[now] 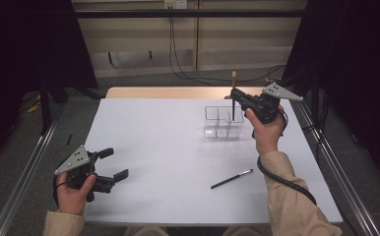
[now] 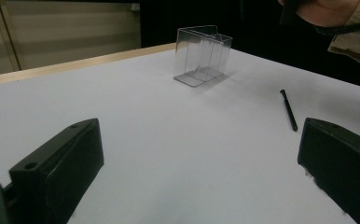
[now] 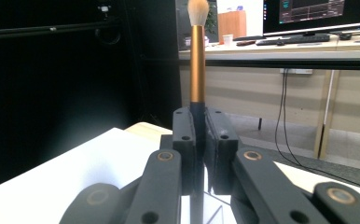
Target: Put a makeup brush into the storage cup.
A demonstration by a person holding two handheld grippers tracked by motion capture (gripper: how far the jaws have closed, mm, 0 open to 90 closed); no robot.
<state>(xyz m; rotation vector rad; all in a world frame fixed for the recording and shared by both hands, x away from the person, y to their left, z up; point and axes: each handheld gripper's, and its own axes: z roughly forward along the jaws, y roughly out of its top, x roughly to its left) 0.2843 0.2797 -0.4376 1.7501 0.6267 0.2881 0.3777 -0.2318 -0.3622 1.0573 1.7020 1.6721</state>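
Lowering seemed the step in hand: the right claw [image 1: 234, 96], pinching an upright gold-and-black makeup brush [image 3: 197, 60], held it over the clear plastic divided organiser [image 1: 222, 122] on the white bench [image 1: 153, 147]. Next, its hidden tip needed aiming into one compartment; which one was unclear. The left claw [image 1: 113, 164] rested spread near a black pen [image 1: 231, 179].

Left claw [image 1: 113, 164] sits low at the near left of the tabletop [image 1: 168, 162], gripped from behind by the left hand [image 1: 72, 189], jaws spread wide and pointing across the surface toward the right. In the left claw view its two black jaws stand far apart. Over on the far right, the right hand [image 1: 265, 130] is raised, sleeve angled up from the near edge, and the right claw [image 1: 234, 94] points left with its jaws pinched tight together.
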